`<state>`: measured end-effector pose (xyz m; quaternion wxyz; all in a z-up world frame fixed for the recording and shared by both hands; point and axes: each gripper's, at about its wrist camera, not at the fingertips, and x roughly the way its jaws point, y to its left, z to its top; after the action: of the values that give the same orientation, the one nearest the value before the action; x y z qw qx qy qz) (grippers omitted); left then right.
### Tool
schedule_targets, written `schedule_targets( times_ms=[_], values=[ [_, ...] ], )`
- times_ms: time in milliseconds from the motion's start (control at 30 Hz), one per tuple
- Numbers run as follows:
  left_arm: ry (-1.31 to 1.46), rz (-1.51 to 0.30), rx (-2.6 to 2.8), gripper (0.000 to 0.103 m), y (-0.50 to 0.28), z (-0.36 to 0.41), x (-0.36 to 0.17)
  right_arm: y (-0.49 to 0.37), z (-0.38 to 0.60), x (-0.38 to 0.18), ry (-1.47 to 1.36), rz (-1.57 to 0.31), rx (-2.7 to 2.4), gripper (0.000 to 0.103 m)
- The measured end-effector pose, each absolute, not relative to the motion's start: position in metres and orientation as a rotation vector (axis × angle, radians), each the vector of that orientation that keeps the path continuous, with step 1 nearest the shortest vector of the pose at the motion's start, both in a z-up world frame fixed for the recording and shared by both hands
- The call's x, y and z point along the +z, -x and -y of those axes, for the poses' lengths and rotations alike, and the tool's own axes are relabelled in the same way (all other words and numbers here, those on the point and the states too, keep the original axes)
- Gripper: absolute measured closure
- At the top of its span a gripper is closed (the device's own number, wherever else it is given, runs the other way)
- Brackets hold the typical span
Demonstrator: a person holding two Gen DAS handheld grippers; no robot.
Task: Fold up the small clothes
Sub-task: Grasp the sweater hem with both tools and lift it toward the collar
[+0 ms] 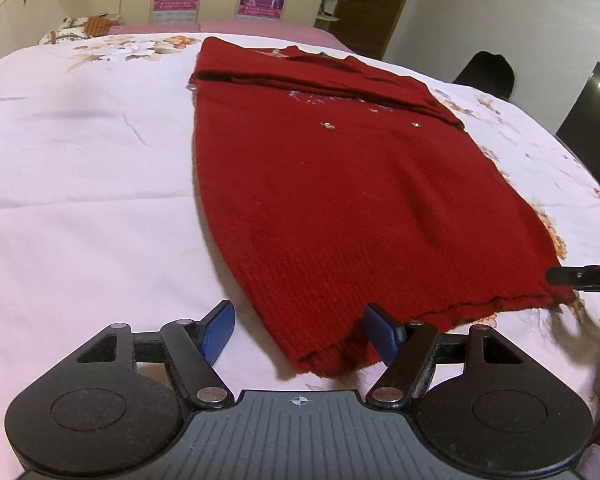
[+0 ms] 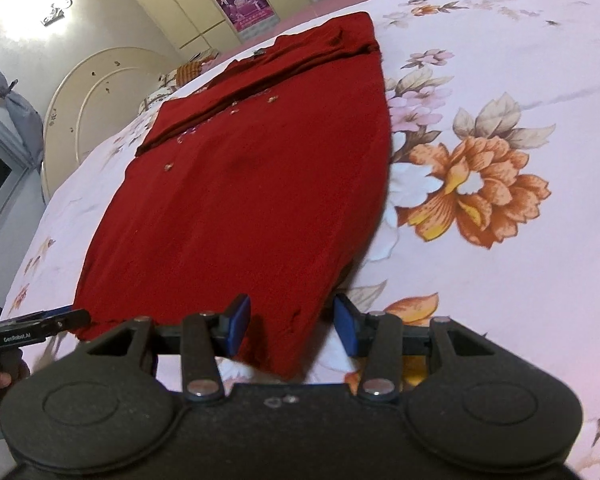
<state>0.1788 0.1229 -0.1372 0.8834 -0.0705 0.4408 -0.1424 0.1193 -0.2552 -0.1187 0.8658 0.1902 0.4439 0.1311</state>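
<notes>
We see a red sweater (image 1: 340, 184) lying flat on a flowered bedsheet (image 1: 80, 152), sleeves folded across its far end. Our left gripper (image 1: 300, 332) is spread around the hem's near left corner; our right gripper (image 2: 292, 328) is spread around the near right corner. Neither pinches the knit.

A dark red knitted sweater (image 1: 332, 184) lies flat on the bed, filling the centre of both views and running from the lower middle to the upper middle of the frame. Its sleeves are folded across the chest at the far end. Small shiny decorations dot the chest. The ribbed hem lies nearest, at the lower centre, slightly rumpled.
</notes>
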Motion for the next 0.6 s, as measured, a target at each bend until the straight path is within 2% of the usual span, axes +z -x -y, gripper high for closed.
schedule_targets(
  times_ms=[67, 133, 333, 467, 600],
  values=[
    [0.175, -0.922, -0.309, 0.042, -0.179, -0.127, -0.138, -0.119, 0.256, -0.119, -0.417, -0.930, 0.269, 0.058],
    [0.215, -0.928, -0.328, 0.046, -0.179, -0.132, -0.139, -0.118, 0.259, -0.120, -0.444, -0.930, 0.266, 0.058],
    [0.447, -0.943, -0.400, 0.047, -0.184, -0.150, -0.150, -0.118, 0.269, -0.124, -0.546, -0.929, 0.255, 0.061],
    [0.631, -0.939, -0.427, 0.047, -0.187, -0.161, -0.166, -0.119, 0.270, -0.129, -0.589, -0.938, 0.275, 0.076],
    [0.742, -0.928, -0.428, 0.047, -0.192, -0.166, -0.179, -0.123, 0.272, -0.137, -0.645, -0.931, 0.291, 0.079]
  ],
)
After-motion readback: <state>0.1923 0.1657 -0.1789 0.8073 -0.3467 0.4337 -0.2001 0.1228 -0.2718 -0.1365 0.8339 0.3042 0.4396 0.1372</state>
